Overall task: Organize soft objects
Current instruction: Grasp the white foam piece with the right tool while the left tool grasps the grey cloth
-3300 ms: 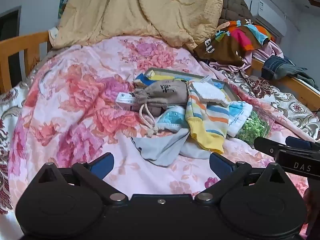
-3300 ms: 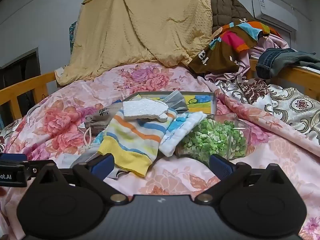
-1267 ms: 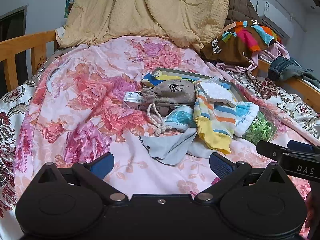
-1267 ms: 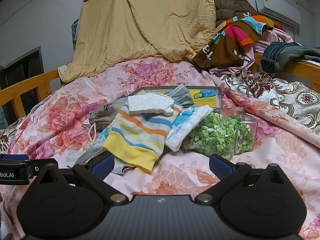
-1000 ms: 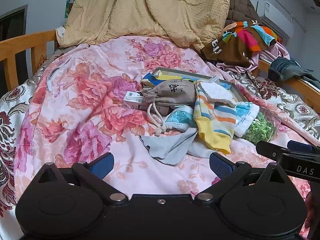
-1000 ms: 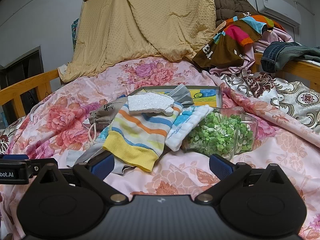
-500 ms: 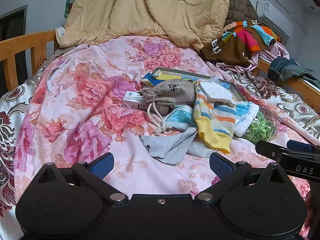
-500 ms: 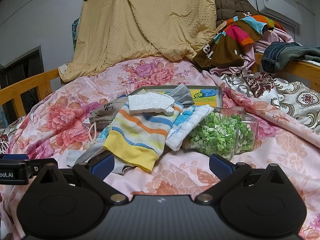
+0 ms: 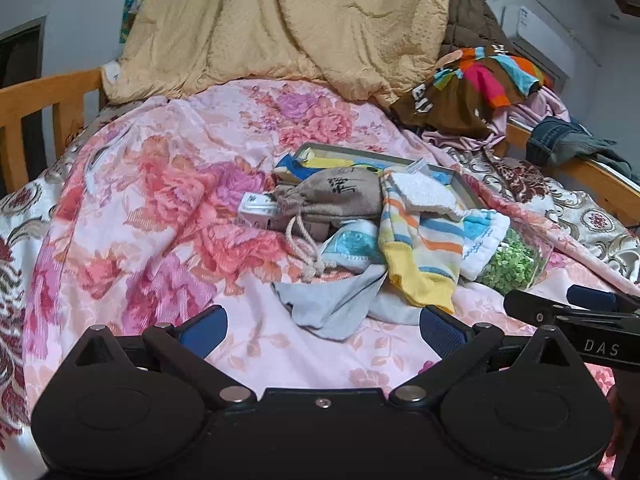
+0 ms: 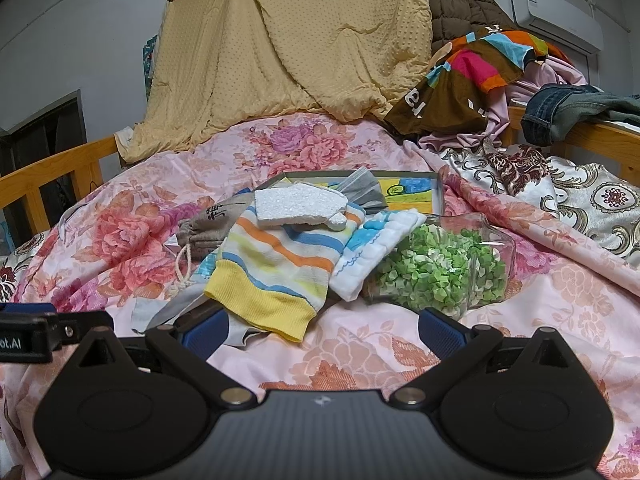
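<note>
A heap of soft items lies mid-bed on the floral quilt (image 9: pixel 152 208): a striped sock (image 9: pixel 420 248) (image 10: pixel 276 264), a tan drawstring pouch (image 9: pixel 336 196) (image 10: pixel 204 224), a white foam piece (image 10: pixel 300 204), a blue-and-white cloth (image 10: pixel 376 252), a grey cloth (image 9: pixel 332 304) and a clear bag of green bits (image 10: pixel 436 268) (image 9: pixel 512 264). Behind them sits a shallow tray (image 10: pixel 412 192) (image 9: pixel 316 152). My left gripper (image 9: pixel 322 326) is open and empty, just short of the grey cloth. Facing the sock's yellow cuff, my right gripper (image 10: pixel 322 326) is open and empty too.
A yellow blanket (image 10: pixel 280 52) hangs at the back. Piled clothes (image 10: pixel 480 76) and jeans (image 10: pixel 568 108) sit on the right rail. A wooden bed rail (image 9: pixel 44 104) runs along the left. A small carton (image 9: pixel 258 210) lies beside the pouch.
Almost nothing differs; both grippers stay open at the same spots in front of the heap, with only a slight drift of the views.
</note>
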Motion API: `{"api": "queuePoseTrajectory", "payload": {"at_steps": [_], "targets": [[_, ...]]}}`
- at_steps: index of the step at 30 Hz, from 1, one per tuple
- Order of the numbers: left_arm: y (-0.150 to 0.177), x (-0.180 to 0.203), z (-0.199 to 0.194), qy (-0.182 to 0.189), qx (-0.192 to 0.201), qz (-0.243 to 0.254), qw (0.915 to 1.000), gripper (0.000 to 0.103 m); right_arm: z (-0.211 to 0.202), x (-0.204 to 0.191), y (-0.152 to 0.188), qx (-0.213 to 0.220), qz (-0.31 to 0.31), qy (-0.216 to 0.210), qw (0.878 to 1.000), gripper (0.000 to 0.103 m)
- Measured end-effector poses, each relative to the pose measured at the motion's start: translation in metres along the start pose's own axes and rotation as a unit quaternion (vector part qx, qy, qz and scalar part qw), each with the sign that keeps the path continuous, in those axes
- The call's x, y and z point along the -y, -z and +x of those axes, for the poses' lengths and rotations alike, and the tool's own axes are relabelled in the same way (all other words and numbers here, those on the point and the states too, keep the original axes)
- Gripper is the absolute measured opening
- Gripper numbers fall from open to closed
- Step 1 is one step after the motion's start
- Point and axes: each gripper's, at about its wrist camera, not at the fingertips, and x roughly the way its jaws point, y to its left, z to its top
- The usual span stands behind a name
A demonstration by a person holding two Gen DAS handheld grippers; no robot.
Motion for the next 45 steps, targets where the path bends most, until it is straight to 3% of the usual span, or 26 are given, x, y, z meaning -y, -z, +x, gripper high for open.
{"api": "queuePoseTrajectory", "payload": {"at_steps": [8, 16, 26, 36, 39, 43, 45], "targets": [[-0.006, -0.002, 0.015, 0.053, -0.003, 0.037, 0.9979, 0.102, 0.005, 0.002, -0.005, -0.004, -0.017, -0.009, 1.000, 0.103], [-0.023, -0.002, 0.044, 0.073, -0.003, 0.072, 0.9947, 0.102, 0.022, 0.002, -0.024, -0.001, -0.050, -0.022, 0.999, 0.103], [-0.027, 0.000, 0.080, 0.091, -0.040, 0.108, 0.9892, 0.101, 0.053, 0.000, -0.052, 0.015, -0.112, -0.046, 0.993, 0.102], [-0.029, 0.001, 0.104, 0.118, -0.088, 0.129, 0.9807, 0.085, 0.098, -0.001, -0.070, 0.010, -0.204, -0.044, 0.978, 0.095], [-0.030, 0.004, 0.109, 0.121, -0.104, 0.147, 0.9762, 0.072, 0.107, -0.007, -0.072, 0.022, -0.250, -0.038, 0.967, 0.092], [-0.029, 0.008, 0.116, 0.119, -0.128, 0.163, 0.9711, 0.045, 0.119, -0.017, -0.074, 0.026, -0.301, -0.035, 0.953, 0.088], [-0.029, 0.008, 0.117, 0.115, -0.134, 0.162, 0.9709, 0.041, 0.124, -0.020, -0.075, 0.026, -0.314, -0.035, 0.948, 0.086]]}}
